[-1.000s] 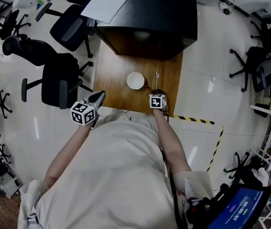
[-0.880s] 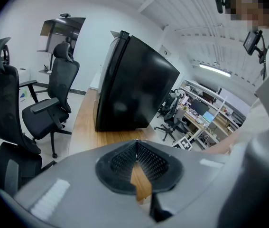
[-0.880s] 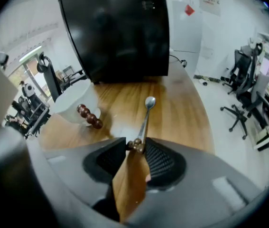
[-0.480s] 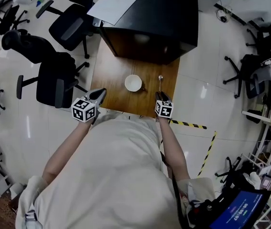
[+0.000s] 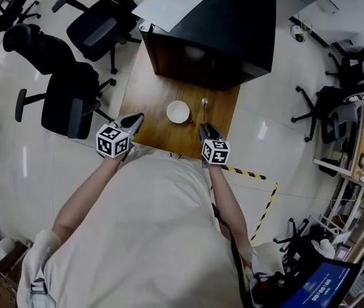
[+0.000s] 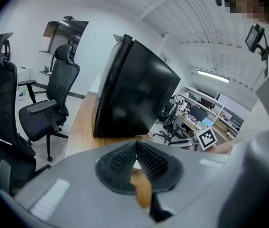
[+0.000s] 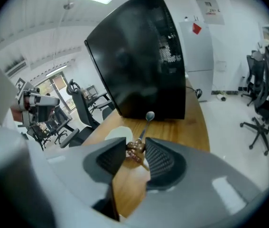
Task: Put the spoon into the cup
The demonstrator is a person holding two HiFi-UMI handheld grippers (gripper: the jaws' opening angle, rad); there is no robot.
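the spoon lies flat on the wooden tabletop. its long axis runs straight away from the person. its bowl is at the far end, toward the big black box, and its brown, knobbly handle end is at the near end.

the right hand-held gripper is lined up with that axis and meets the spoon end-on. in the right gripper view, the handle end fills the gap between the jaw tips of the right hand-held gripper. the jaws look to be pinching it, though the hold is only on the very tip. the rest of the spoon reaches forward from there along the tabletop.

the white cup stands upright just beside the spoon, on its left, level with the middle of the shaft. in the right gripper view the cup shows just left of the jaws.

the left hand-held gripper hangs by the near left edge of the tabletop, well apart from both things. the jaw tips of the left hand-held gripper are pressed together on nothing.

the right hand is plainly the nearer one. my guess is that the coming move turns on the cup lying to the left of the gripped end. the spoon would need lifting, tipping bowl-down and carrying a short way left over the rim. with so little handle in the jaws, it could swing or slip on the way up.
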